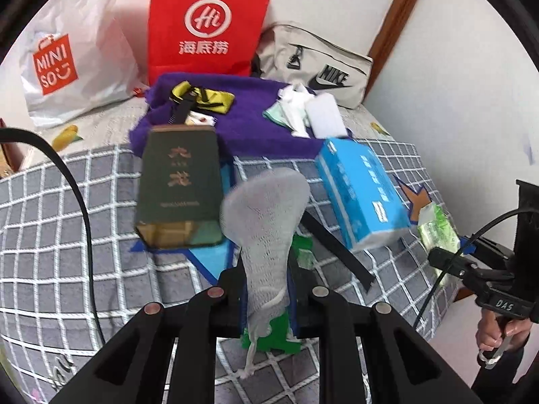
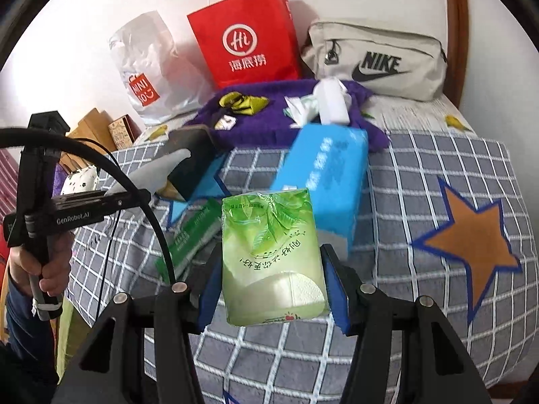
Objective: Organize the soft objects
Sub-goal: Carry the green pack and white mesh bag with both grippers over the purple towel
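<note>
Both items are lifted clear of the bed (image 2: 438, 175): the left gripper (image 1: 266, 299) clamps a grey sock (image 1: 266, 215), and the right gripper (image 2: 273, 286) pinches a green tissue pack (image 2: 269, 252). Next comes carrying them, probably toward the purple towel (image 2: 269, 128) at twelve o'clock.

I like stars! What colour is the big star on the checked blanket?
The star patch is orange-brown with a blue outline, clearest in the right wrist view.

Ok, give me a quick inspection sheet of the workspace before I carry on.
Surface: grey checked bedspread with star patches.
Job's things: grey sock and green tissue pack, both held; blue tissue pack lying loose.
Clutter: dark green box, purple towel, red bag, Nike pouch.
Grippers: left gripper shut on sock; right gripper shut on green pack.
Cables: black cable beside the left gripper.
Surroundings: white wall, wooden headboard.
</note>
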A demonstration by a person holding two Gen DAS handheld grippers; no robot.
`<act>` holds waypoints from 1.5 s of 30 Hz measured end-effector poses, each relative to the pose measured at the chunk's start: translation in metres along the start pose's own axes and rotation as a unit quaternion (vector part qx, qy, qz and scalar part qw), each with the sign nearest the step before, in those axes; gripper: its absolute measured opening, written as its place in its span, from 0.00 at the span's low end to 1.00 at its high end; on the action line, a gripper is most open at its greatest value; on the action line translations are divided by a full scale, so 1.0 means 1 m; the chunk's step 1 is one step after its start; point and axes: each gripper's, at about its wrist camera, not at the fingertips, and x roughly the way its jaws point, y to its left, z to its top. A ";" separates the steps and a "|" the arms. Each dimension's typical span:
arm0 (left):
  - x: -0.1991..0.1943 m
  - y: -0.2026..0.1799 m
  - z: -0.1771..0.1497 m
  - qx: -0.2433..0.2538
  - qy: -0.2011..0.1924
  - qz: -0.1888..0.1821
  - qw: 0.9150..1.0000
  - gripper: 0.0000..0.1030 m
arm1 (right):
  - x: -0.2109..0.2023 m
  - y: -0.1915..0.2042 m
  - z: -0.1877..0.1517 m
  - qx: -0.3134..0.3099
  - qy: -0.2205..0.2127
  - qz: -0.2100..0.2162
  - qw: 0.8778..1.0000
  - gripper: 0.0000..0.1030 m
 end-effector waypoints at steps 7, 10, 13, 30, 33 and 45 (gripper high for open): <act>-0.009 0.004 0.027 -0.004 -0.022 0.010 1.000 0.17 | 0.004 0.005 0.030 -0.010 -0.009 0.001 1.000 0.53; -0.011 0.008 0.038 -0.008 -0.028 0.005 1.000 0.17 | 0.008 0.005 0.043 -0.015 -0.013 0.000 1.000 0.53; -0.010 0.012 0.048 -0.005 -0.031 0.003 0.999 0.17 | 0.014 0.005 0.056 -0.019 -0.017 -0.003 1.000 0.53; 0.013 0.051 0.113 -0.018 -0.036 0.014 0.999 0.17 | 0.069 0.001 0.140 -0.013 -0.009 0.005 1.000 0.53; 0.017 0.056 0.122 -0.017 -0.037 0.010 0.999 0.17 | 0.082 0.003 0.155 -0.024 -0.006 -0.009 1.000 0.53; 0.046 0.080 0.159 -0.012 -0.020 0.029 0.999 0.17 | 0.139 -0.001 0.209 -0.029 0.019 -0.012 0.999 0.53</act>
